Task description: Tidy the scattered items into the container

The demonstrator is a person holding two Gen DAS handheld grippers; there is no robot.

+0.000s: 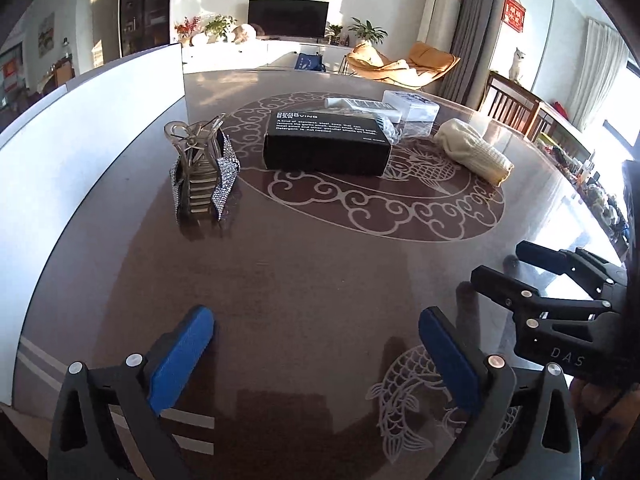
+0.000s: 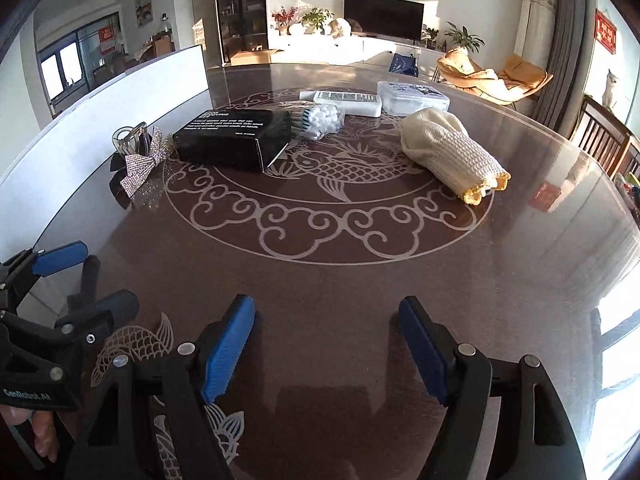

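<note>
both grippers, left (image 1: 316,354) and right (image 2: 326,346), are hanging wide and empty over the surface (image 2: 360,280); guessing next is reaching for the box (image 2: 232,138).

Sunlit lounge, television (image 1: 288,18), orange chair (image 2: 496,78)

Bare bench (image 2: 340,280) lies open ahead of both grippers. Farther on, hair clip (image 1: 202,172), black box (image 1: 326,146) and rolled cloth (image 2: 452,152) stand in a row with gaps between; a white panel (image 1: 88,128) walls the left.
</note>
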